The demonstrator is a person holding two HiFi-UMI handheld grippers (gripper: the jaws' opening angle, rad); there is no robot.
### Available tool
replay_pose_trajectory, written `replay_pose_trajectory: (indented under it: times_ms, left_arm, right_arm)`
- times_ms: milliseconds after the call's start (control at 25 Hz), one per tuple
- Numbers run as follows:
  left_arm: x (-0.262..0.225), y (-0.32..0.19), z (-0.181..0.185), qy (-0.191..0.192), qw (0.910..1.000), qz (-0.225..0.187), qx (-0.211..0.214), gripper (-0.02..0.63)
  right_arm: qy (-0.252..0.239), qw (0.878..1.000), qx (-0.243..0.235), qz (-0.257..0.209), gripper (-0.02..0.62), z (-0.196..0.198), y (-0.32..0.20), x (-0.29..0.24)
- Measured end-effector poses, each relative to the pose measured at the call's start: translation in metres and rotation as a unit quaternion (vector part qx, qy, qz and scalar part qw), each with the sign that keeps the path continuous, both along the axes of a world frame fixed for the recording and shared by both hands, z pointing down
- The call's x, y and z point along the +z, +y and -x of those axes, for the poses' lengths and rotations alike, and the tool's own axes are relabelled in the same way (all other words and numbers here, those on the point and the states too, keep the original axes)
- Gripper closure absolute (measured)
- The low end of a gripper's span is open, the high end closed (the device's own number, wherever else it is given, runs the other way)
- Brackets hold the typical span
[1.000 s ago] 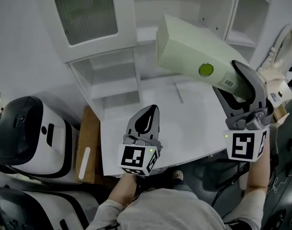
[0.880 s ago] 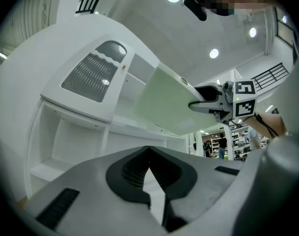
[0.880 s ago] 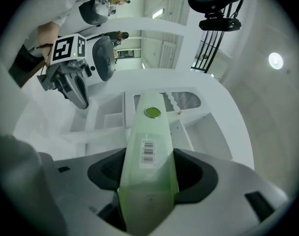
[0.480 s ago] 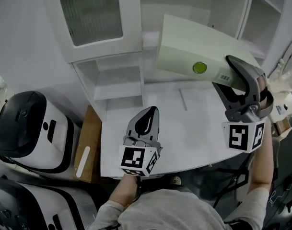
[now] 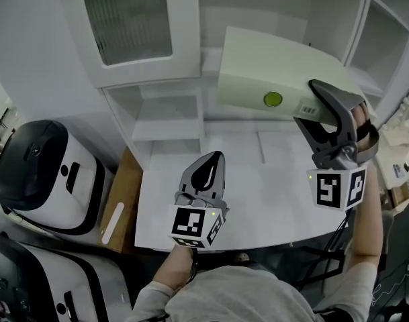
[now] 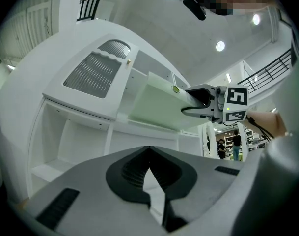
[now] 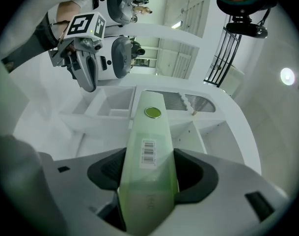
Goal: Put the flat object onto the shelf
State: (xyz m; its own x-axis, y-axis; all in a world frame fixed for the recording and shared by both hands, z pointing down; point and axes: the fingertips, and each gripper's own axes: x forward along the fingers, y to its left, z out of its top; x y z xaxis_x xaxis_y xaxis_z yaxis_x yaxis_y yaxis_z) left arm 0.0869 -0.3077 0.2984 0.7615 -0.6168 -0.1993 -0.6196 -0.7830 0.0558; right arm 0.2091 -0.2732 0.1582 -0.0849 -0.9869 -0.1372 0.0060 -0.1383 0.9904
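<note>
Two tongs to report, and I'll sweep from the left, taking the white shelf unit [image 5: 165,123] as my marker. Left of it sit black-and-white machines [image 5: 43,173], no part of this job. In front of the shelf unit, low over the white table [image 5: 271,200], my left gripper [image 5: 213,157] hangs with its jaws pressed together on nothing. Right of the shelf unit's open bays and above them, the flat object [image 5: 271,69], a pale green slab with a green dot and a barcode label, is up in the air and tilted. My right gripper [image 5: 306,104] clamps its near end, one jaw against each face.

I judge the job about half done: the slab is lifted and carried, but rests on no shelf board yet. Lining it up, sliding it in and letting go remain.

The right gripper view shows the slab edge-on, aimed toward the bays, which the head view cannot. The head view alone gives its broad face and tilt. The left gripper view confirms those jaws are empty
</note>
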Motion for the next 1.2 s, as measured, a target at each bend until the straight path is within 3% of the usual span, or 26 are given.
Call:
replay_pose_trajectory:
  times_ms: [760,1200]
  left_arm:
    - [0.005,-0.021,-0.023,-0.011,0.9957,0.012,-0.091,0.592]
    - [0.015,-0.024,-0.019,-0.021,0.9889,0.023,-0.145,0.592]
  right_arm:
    - [0.014,0.997,-0.069,0.025,0.302,-0.046,-0.063,0.025]
    - [0.013,0.996,-0.081,0.029,0.302,-0.061,-0.103,0.028]
